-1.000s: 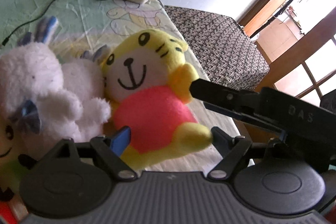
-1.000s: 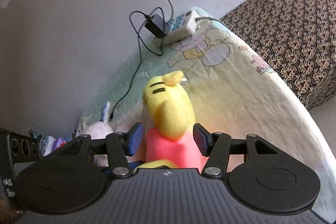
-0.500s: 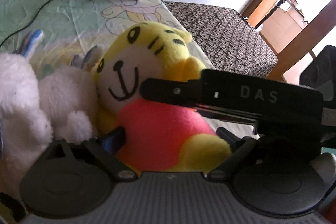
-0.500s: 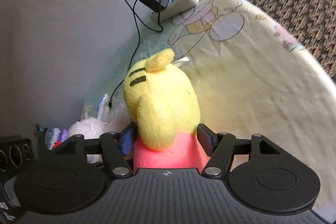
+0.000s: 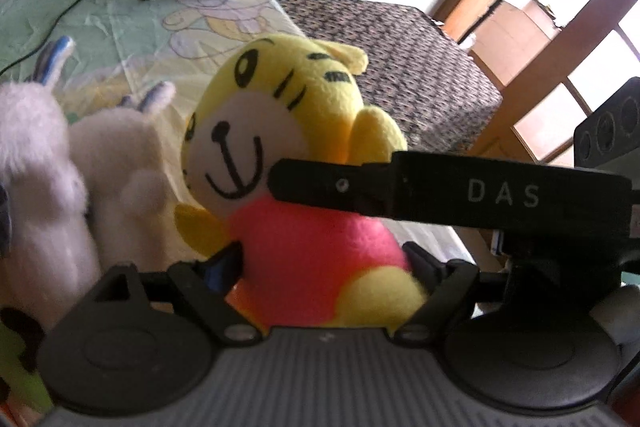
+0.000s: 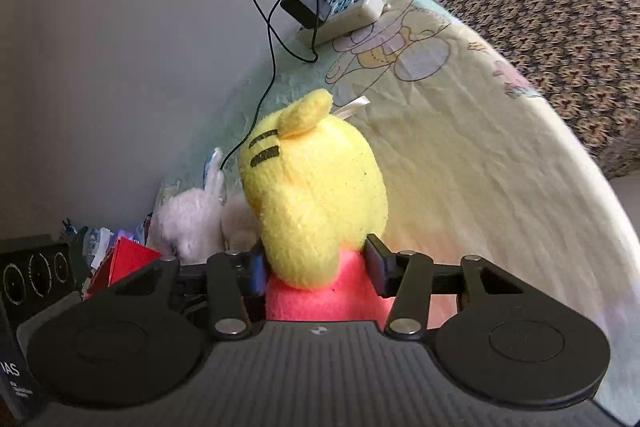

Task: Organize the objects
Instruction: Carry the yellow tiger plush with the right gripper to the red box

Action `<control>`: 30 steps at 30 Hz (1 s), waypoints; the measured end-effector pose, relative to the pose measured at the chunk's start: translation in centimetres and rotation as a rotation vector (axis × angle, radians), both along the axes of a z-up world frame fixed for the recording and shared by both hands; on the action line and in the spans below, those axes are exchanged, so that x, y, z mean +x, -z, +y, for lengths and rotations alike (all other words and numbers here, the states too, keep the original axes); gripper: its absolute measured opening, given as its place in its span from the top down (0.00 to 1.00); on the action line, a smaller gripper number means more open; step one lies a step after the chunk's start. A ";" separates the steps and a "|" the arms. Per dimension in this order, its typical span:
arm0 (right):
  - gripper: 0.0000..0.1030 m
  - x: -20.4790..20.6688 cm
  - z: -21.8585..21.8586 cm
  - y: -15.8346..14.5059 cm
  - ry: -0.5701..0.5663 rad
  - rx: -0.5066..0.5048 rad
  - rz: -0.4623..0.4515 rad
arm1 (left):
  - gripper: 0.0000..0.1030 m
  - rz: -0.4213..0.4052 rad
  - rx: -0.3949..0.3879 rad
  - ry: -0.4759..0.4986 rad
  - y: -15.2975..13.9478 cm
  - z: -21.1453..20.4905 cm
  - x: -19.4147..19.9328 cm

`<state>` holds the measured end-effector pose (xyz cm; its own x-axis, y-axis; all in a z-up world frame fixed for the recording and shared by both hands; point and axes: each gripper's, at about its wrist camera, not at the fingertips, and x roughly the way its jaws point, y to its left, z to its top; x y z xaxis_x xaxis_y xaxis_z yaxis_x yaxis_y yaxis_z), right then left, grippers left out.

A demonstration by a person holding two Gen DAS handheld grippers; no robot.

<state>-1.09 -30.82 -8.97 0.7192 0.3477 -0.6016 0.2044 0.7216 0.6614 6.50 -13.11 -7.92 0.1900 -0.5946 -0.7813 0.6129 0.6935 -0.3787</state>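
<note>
Yellow tiger plush [image 5: 288,163] in a pink shirt sits upright on a cartoon-print bed sheet [image 5: 132,27], just beside white bunny plushes [image 5: 116,171]. Right hand-held gripper [image 6: 316,267] pinches its pink body from behind, while left hand-held gripper [image 5: 324,267] has its fingers against the plush's lower body from the front, grip uncertain.

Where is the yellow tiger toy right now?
The yellow tiger toy sits mid-frame in both wrist views, on the cartoon sheet beside the white bunny toys, with each gripper's fingers either side of its pink body.
</note>
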 end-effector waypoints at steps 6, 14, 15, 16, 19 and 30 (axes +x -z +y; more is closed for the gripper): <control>0.51 -3.3 0.6 -1.3 0.024 -0.011 -0.001 | 0.20 -0.029 -0.009 0.067 -1.5 0.1 -3.6; 0.50 -6.4 2.8 -2.7 0.022 -0.024 -0.019 | 0.20 -0.064 -0.023 0.114 -3.2 1.9 -7.0; 0.50 -6.7 3.1 -2.9 0.017 -0.025 -0.021 | 0.20 -0.069 -0.024 0.117 -3.4 2.3 -7.4; 0.50 -6.9 3.6 -3.0 0.011 -0.026 -0.024 | 0.20 -0.075 -0.023 0.120 -3.6 2.6 -7.7; 0.50 -7.3 4.9 -3.5 -0.011 -0.022 -0.032 | 0.20 -0.092 -0.026 0.120 -4.2 4.0 -8.8; 0.50 -6.7 12.1 -6.1 -0.115 -0.020 -0.091 | 0.20 -0.157 -0.053 0.046 -6.9 12.5 -11.2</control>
